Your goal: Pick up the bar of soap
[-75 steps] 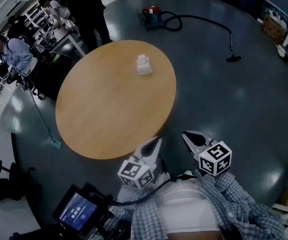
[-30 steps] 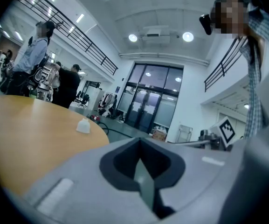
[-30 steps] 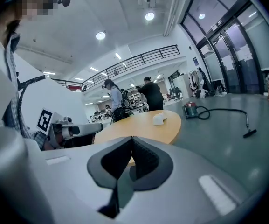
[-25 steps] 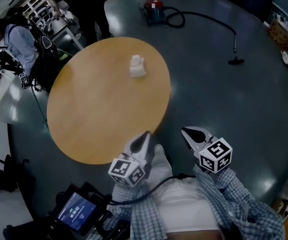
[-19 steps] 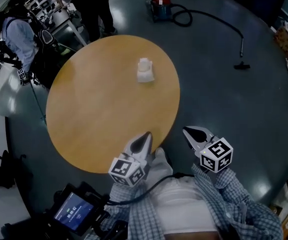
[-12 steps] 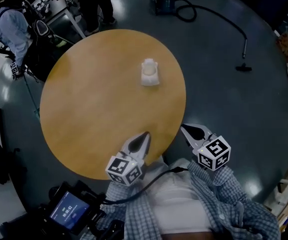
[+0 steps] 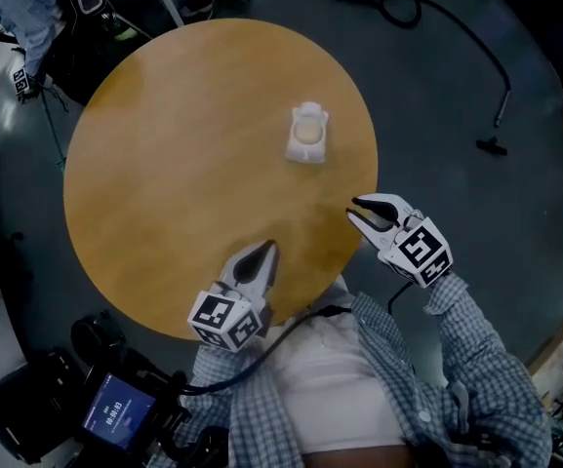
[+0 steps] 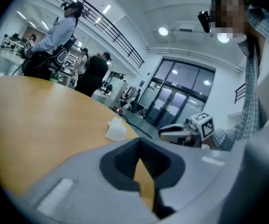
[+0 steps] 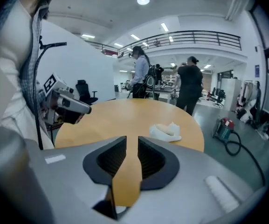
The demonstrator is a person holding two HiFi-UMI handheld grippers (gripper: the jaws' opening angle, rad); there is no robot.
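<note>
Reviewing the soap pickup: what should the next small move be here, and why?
Probably move the right tool forward over the table toward the bar of soap, opening wider. The soap lies in its white dish, beyond both tools, and the right tool is nearer. Its jaws have just been opening, with only a narrow gap and nothing between them; the left tool is shut.

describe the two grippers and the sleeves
Both the left gripper and right gripper are pale grey, tapering to dark-lined jaws, each carrying a white cube with black square markers. A black cable trails from the left one. Sleeves are blue-and-white checked. The right jaws have just been opening, nothing between them.
</note>
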